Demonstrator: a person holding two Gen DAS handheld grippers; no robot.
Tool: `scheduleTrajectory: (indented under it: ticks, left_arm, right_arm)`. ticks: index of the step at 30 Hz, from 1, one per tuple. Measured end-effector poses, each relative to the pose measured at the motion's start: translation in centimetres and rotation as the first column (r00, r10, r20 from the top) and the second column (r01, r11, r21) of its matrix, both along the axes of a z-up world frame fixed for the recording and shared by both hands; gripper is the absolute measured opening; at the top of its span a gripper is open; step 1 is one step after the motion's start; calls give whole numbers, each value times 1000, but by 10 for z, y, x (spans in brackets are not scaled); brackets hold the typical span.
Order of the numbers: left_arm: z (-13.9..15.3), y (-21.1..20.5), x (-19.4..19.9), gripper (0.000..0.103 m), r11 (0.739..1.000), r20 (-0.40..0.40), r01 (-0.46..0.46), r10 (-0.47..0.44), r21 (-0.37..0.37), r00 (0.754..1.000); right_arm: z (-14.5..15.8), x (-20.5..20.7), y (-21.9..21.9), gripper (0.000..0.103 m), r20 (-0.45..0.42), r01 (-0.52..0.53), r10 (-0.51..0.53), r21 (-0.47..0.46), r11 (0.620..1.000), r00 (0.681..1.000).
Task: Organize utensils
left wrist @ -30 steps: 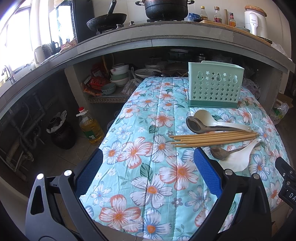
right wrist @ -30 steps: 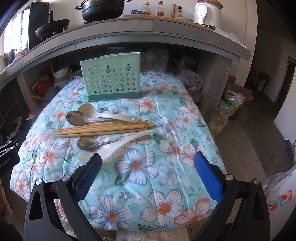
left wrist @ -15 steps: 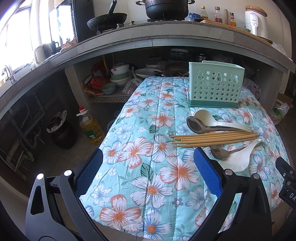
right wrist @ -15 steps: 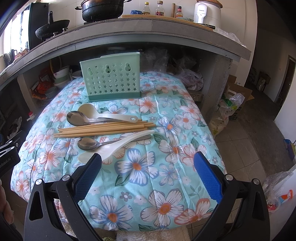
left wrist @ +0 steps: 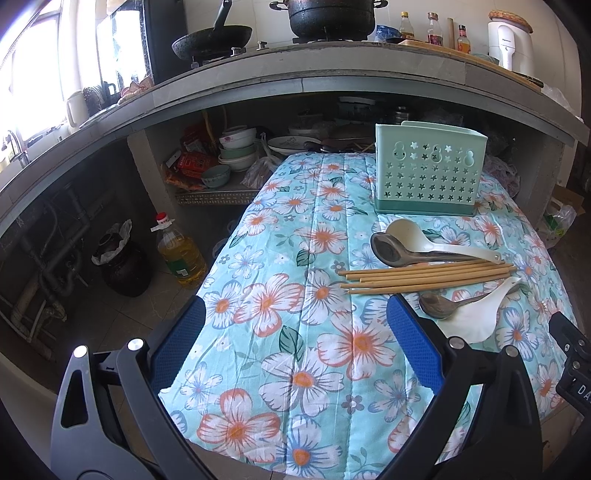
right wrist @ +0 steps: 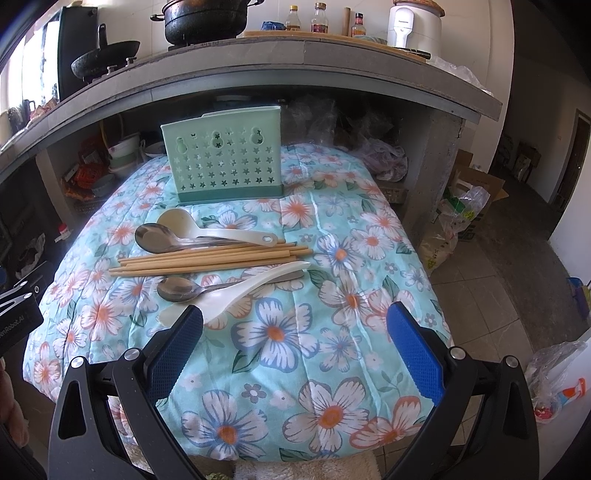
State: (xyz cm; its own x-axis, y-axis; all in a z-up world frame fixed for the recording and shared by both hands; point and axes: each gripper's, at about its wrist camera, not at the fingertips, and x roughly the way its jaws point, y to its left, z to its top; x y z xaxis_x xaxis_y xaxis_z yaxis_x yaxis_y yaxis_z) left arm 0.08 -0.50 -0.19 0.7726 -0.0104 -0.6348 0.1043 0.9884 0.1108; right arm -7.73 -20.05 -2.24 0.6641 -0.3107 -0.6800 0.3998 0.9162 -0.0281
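Note:
A mint-green perforated utensil holder (left wrist: 427, 172) (right wrist: 223, 158) stands upright at the back of a floral-covered table (left wrist: 295, 325) (right wrist: 332, 280). In front of it lie a cream ladle (left wrist: 424, 238) (right wrist: 207, 229), a steel spoon (left wrist: 402, 254) (right wrist: 159, 238), several wooden chopsticks (left wrist: 424, 275) (right wrist: 210, 260), a smaller steel spoon (left wrist: 443, 304) (right wrist: 181, 289) and a white rice paddle (left wrist: 476, 317) (right wrist: 240, 291). My left gripper (left wrist: 295, 336) hangs open over the table's near left part. My right gripper (right wrist: 293, 336) is open too, its left pad (right wrist: 173, 349) near the paddle's blade.
A concrete counter (left wrist: 295, 74) with a wok (left wrist: 212, 37), a pot (left wrist: 330, 16) and bottles overhangs the table's far end. Bowls (left wrist: 236, 147) sit on a shelf beneath. An oil bottle (left wrist: 181, 254) and a dark jar (left wrist: 122, 264) stand on the floor at left. Bags (right wrist: 458, 218) lie at right.

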Motion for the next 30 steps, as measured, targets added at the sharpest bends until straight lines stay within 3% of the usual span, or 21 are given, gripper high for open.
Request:
scheduleTrajectory:
  ticks: [19,26,30]
  left_arm:
    - [-9,-9,12,94,999,-33,28,-27,32,999]
    - [-13,-17,19,94,998,-41,63,-62,21,997]
    - [-15,-21,25,94,993,-51,115,-116,-33,992]
  right_arm:
    - [-14,-6,-17,97,7,28,-28,49,998,1000]
    - [-22,-6,-24,97,0,36,-36,58,998,999]
    - [-27,-4,-28,97,-3,35,-34,64,997,999]
